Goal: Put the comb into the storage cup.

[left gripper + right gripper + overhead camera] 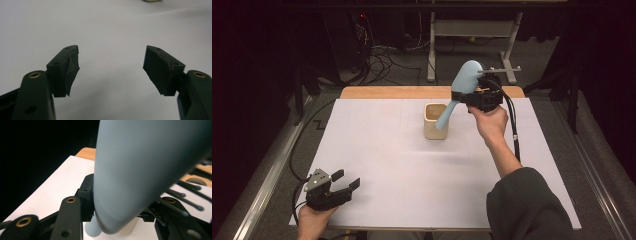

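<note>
Left gripper [347, 181] first: it sits low at the near left corner of the white table cover [377, 165], carried in my left hand [314, 220], with its grey three-cornered plate on top. Its jaws stand wide apart, and in the left gripper view I see bare white surface between the two black pads [160, 72]; nothing is held there.

Moving toward the middle, a cream square cup [435, 121] stands upright on the cover, a little beyond the centre and well apart from the left gripper.

Just right of it, a pale blue hairbrush [459, 90] hangs tilted in the air. Its handle end points down into the cup's opening, and its broad head rises up and to the right. In the right gripper view its smooth blue back [140, 170] looms close, with dark bristle pins showing at the right edge.

Farthest right, my right gripper [464, 96] is clamped on the brush, its jaws pressed against both sides where head narrows into handle. My right hand [488, 122] holds it above the table, sleeve trailing toward the near edge.
</note>
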